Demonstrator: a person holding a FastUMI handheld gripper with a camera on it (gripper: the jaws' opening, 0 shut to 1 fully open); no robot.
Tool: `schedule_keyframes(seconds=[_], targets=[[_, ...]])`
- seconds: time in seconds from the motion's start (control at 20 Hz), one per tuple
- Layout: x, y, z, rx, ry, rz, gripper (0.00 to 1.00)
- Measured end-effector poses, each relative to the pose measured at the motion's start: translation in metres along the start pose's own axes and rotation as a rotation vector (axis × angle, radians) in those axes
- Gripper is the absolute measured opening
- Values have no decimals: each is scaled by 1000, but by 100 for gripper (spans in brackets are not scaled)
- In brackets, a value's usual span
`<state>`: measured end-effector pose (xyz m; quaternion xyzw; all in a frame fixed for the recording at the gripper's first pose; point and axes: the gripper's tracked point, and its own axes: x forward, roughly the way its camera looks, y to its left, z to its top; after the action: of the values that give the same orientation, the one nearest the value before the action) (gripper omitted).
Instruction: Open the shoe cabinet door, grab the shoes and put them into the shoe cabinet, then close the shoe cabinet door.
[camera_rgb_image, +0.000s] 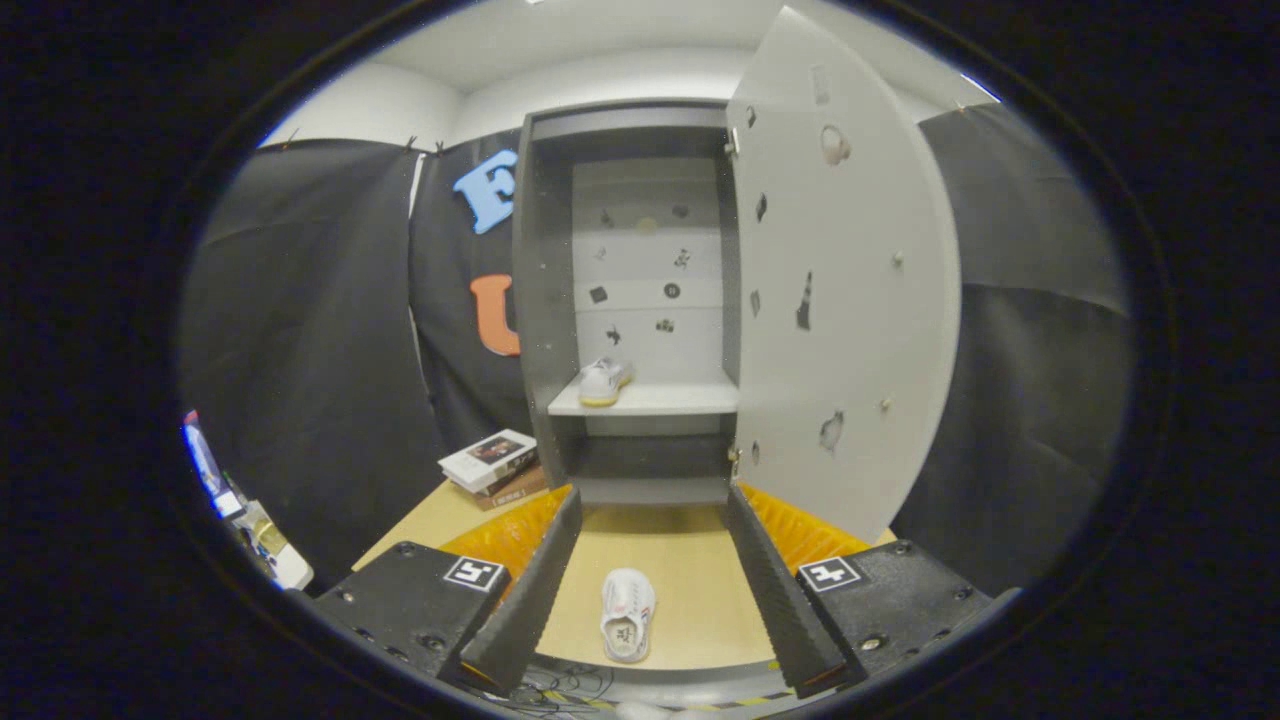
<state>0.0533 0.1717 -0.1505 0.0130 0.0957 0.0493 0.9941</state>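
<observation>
The grey shoe cabinet (545, 300) stands on the wooden table straight ahead, its pale door (840, 290) swung wide open to the right. One white shoe (604, 381) with a yellowish sole rests on the left part of the cabinet's white shelf (680, 398). A second white shoe (627, 614) lies on the table (690, 570) between my fingers, sole side up, near the table's front edge. My gripper (650, 500) is open, its fingers spread wide with nothing pressed between them.
A small stack of books (495, 465) lies on the table left of the cabinet. Black cloth walls close in the left and right sides. Cables (570, 685) lie below the table's front edge. Some small items (255, 530) sit low at far left.
</observation>
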Motion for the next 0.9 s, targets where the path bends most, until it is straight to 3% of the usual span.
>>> schedule_keyframes(seconds=[0.5, 0.6, 0.9], targets=[[92, 64, -242, -48, 350, 101, 92], [112, 74, -272, -37, 398, 122, 92], [175, 67, -323, -25, 467, 60, 93]])
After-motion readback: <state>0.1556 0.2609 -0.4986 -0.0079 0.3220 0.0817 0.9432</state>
